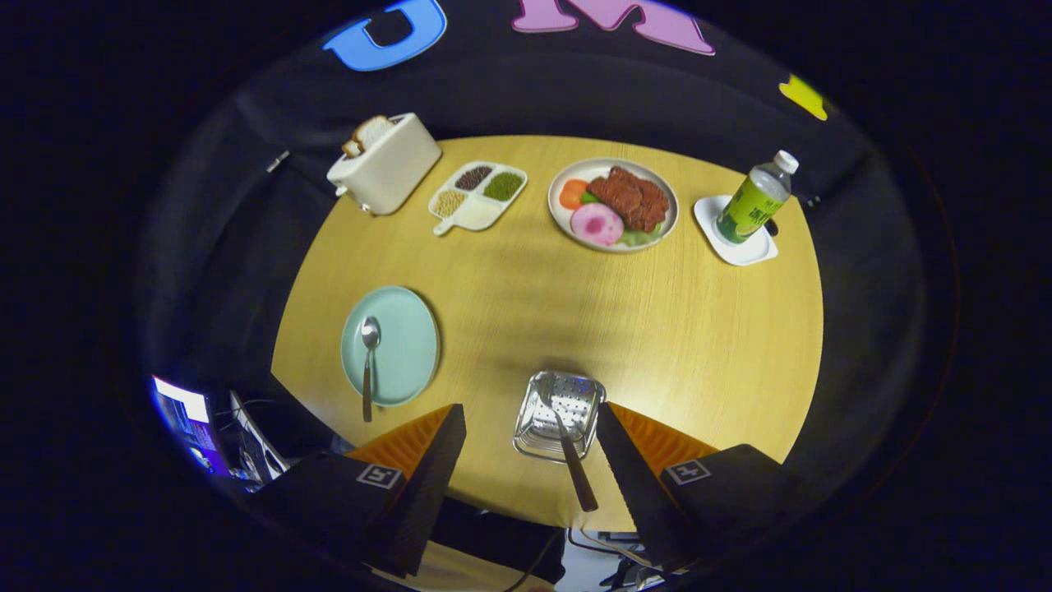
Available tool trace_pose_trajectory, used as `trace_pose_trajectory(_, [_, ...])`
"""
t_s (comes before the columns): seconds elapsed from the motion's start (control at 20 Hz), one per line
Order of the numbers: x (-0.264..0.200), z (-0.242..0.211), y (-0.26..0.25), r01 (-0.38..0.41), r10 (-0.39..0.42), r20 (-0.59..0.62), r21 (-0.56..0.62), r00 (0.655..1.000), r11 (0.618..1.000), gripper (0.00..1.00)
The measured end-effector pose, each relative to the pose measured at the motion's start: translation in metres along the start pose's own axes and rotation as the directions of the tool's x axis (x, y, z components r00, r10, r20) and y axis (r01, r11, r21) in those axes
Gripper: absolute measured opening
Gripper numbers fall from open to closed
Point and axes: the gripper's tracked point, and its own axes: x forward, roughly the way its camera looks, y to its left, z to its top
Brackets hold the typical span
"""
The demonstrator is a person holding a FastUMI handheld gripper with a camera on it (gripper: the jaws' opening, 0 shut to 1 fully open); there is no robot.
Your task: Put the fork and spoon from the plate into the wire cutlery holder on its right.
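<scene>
On the round wooden tabletop (657, 329), the shiny wire cutlery holder (559, 415) sits between the spread fingers of the tool (530, 436), which gapes open and grips nothing. A dark-handled fork (569, 452) stands in the holder, its handle leaning out toward the near edge. To the left, the pale green round plate (403, 345) carries a metal spoon (368, 366), handle overhanging the near rim. Far off, a white divided tray (478, 196) holds beans, a cream plate (612, 204) holds food, and a white toaster (385, 163) holds bread

Recording booth: black cloth wall (509, 99), laid table (657, 329).
</scene>
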Motion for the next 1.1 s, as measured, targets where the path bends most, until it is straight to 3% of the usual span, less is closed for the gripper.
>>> trace_pose_trajectory(0.25, [-0.029, 0.020, 0.026, 0.017, -0.025, 0.207, 0.039, 0.978, 0.999, 1.00])
trace_pose_trajectory(0.4, [-0.035, 0.016, 0.047, 0.034, -0.034, 0.281, 0.006, 0.959, 0.999, 0.99])
trace_pose_trajectory(0.6, [-0.010, -0.005, 0.095, 0.002, 0.008, 0.258, -0.038, 0.966, 0.999, 0.99])
trace_pose_trajectory(0.8, [0.023, -0.024, 0.157, -0.106, 0.105, 0.183, -0.001, 0.978, 0.994, 0.99])
trace_pose_trajectory(1.1, [0.076, -0.026, 0.212, -0.108, 0.116, 0.131, -0.066, 0.985, 0.992, 1.00])
